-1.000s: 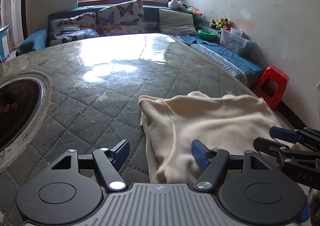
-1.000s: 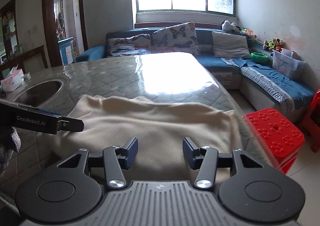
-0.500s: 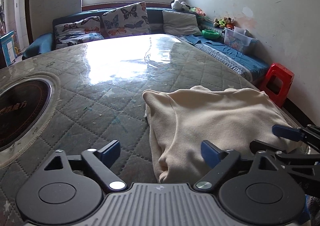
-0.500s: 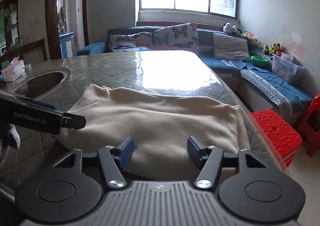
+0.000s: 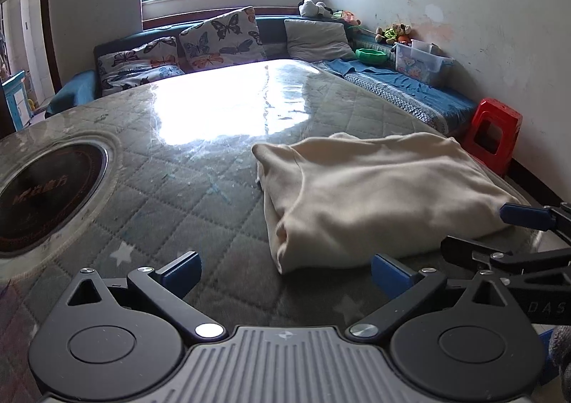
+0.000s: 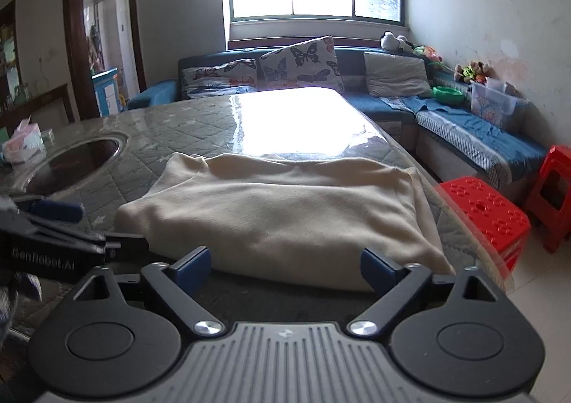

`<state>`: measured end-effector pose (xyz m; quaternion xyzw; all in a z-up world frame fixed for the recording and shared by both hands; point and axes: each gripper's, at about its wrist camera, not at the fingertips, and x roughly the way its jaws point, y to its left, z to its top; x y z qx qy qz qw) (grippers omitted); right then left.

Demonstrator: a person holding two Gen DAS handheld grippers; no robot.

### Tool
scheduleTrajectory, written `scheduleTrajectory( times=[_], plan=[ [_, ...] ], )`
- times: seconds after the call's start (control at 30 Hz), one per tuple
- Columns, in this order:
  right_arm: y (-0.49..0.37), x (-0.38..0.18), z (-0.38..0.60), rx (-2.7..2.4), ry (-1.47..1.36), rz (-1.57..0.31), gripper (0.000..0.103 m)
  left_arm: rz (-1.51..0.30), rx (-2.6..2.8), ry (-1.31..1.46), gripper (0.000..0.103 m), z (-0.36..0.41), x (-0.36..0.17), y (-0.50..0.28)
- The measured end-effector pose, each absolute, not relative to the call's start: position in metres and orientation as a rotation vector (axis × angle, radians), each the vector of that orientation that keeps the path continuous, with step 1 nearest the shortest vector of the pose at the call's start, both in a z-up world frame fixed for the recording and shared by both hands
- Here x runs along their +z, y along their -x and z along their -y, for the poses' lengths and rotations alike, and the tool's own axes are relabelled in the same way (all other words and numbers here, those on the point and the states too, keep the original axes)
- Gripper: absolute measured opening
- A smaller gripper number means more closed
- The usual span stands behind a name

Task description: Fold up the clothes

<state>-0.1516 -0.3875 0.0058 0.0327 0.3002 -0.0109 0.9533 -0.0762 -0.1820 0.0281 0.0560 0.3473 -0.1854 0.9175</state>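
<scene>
A cream garment [image 5: 374, 196] lies folded into a thick rectangle on the quilted grey table [image 5: 200, 189], near the table's right edge. My left gripper [image 5: 285, 273] hovers open just short of the garment's near-left corner, nothing between its blue pads. My right gripper [image 6: 285, 265] is open too, set back from the garment [image 6: 285, 210] at its near edge, holding nothing. The right gripper's fingers [image 5: 528, 217] show at the right of the left wrist view, beside the garment's right end. The left gripper's body [image 6: 53, 246] shows at the left of the right wrist view.
A round dark hob [image 5: 43, 189] is set into the table on the left. A tissue pack [image 6: 23, 142] lies at the far left. Red plastic stools [image 6: 489, 214] stand beside the table's right edge. A blue sofa [image 6: 464, 128] with cushions runs along the window and right wall.
Both grippers have opened wider and drawn back from the garment, which now lies free on the table. The left gripper no longer reaches over the cloth.
</scene>
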Motion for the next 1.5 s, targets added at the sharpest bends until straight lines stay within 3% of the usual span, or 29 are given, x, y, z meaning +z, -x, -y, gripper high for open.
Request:
scheduleTrajectory(
  times=[1.5],
  plan=[
    [0.200,0.012,0.376,-0.089,-0.105,-0.599,0.100,-0.710,-0.363,-0.118,0.103,0.172,0.030,0.133]
  ],
)
